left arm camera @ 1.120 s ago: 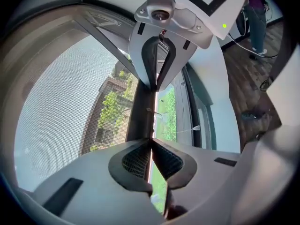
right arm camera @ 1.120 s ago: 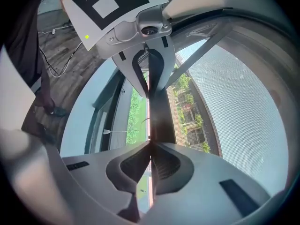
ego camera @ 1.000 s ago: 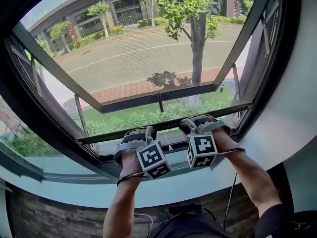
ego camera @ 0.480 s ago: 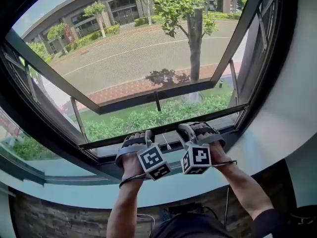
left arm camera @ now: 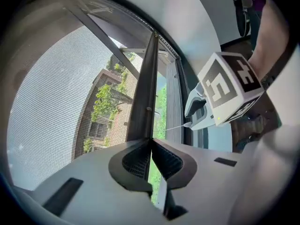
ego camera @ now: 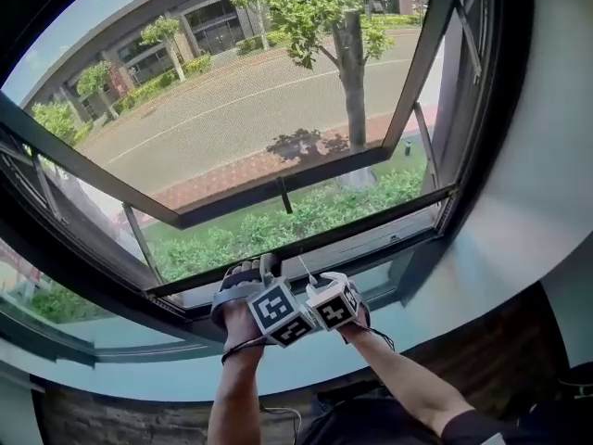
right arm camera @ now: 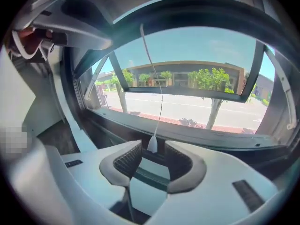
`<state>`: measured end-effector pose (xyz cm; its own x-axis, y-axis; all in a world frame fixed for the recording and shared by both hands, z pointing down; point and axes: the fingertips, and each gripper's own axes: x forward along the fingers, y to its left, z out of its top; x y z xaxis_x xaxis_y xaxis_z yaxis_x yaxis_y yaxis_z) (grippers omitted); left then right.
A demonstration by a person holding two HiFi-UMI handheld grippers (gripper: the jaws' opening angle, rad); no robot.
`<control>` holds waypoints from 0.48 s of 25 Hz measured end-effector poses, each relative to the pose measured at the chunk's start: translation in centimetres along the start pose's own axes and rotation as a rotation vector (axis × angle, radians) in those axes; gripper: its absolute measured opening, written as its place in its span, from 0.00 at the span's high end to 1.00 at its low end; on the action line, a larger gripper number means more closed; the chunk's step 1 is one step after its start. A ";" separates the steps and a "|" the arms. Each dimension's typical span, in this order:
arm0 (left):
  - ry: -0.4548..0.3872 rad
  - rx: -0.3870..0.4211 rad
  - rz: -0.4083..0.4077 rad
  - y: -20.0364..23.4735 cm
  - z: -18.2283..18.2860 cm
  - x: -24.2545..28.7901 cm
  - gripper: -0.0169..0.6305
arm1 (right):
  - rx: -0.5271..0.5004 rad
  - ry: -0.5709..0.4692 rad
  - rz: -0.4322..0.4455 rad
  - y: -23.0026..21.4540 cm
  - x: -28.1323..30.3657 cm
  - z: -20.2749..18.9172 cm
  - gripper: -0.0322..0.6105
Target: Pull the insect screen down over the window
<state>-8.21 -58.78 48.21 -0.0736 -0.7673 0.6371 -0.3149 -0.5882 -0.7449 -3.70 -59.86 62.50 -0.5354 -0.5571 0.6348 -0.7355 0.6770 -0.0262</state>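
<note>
The insect screen's mesh [ego camera: 232, 109] covers the window. Its dark bottom bar [ego camera: 371, 225] runs slantwise above the sill. My left gripper [ego camera: 252, 269] is shut on that bar; in the left gripper view the bar [left arm camera: 146, 93] runs straight out from between the closed jaws [left arm camera: 151, 142]. My right gripper [ego camera: 324, 293] sits lower, just right of the left one and off the bar. Its jaws [right arm camera: 153, 156] have just been opening and stand apart. The white knob [right arm camera: 153, 144] of the thin pull cord [ego camera: 306, 269] hangs between the fingertips, and neither pad presses on it.
Outside, the tilted-out window sash [ego camera: 278, 188] rests on a short stay. A pale sill [ego camera: 445, 276] runs under the frame, with a white wall [ego camera: 547, 156] at the right and dark floor below. The right gripper's marker cube [left arm camera: 229, 88] is close beside the left jaws.
My right gripper came off the bar, dropped, rolled over and moved in beside the left one, its jaws now apart. The left gripper kept its hold on the bar.
</note>
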 end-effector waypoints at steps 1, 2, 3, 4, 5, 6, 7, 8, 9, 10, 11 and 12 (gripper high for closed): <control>-0.001 0.000 0.002 0.0 0.0 0.0 0.94 | 0.026 0.003 0.001 0.1 0.5 0.1 0.74; -0.003 -0.002 0.003 0.1 0.0 0.0 0.94 | 0.043 0.013 -0.004 0.1 1.0 0.2 0.74; -0.003 -0.004 0.002 0.0 0.0 0.0 0.94 | 0.050 0.027 -0.014 0.0 1.5 0.1 0.74; -0.001 -0.005 -0.005 0.0 -0.1 -0.1 0.94 | 0.053 0.040 -0.027 -0.3 1.7 -0.1 0.74; 0.005 -0.003 -0.013 -0.2 -0.1 -0.1 0.94 | 0.055 0.047 -0.035 -0.5 1.7 -0.2 0.80; 0.008 0.001 -0.017 -0.2 -0.2 -0.1 0.94 | 0.057 0.045 -0.030 -0.6 1.5 -0.2 0.83; 0.003 0.002 -0.012 -0.1 -0.1 -0.1 0.94 | 0.058 0.032 -0.011 -0.5 1.0 -0.1 0.83; -0.005 0.001 -0.005 0.0 0.0 0.0 0.94 | 0.053 0.009 0.019 -0.2 0.2 0.0 0.83; -0.011 0.000 -0.002 0.0 0.0 0.0 0.94 | 0.041 -0.010 0.063 0.4 -0.7 -0.1 0.83; -0.016 0.000 -0.001 0.0 0.0 0.0 0.94 | 0.021 -0.002 0.126 1.5 -1.7 -1.0 0.83; -0.017 0.002 -0.003 0.0 0.0 0.0 0.94 | -0.009 0.042 0.200 3.0 -2.8 -2.6 0.83; -0.017 0.003 -0.004 0.0 -0.1 0.0 0.94 | -0.048 0.107 0.267 4.3 -3.8 -4.7 0.83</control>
<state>-8.26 -58.73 48.24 -0.0560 -0.7694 0.6364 -0.3119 -0.5920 -0.7431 -2.86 -52.53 63.62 -0.6588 -0.3039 0.6883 -0.5524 0.8164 -0.1683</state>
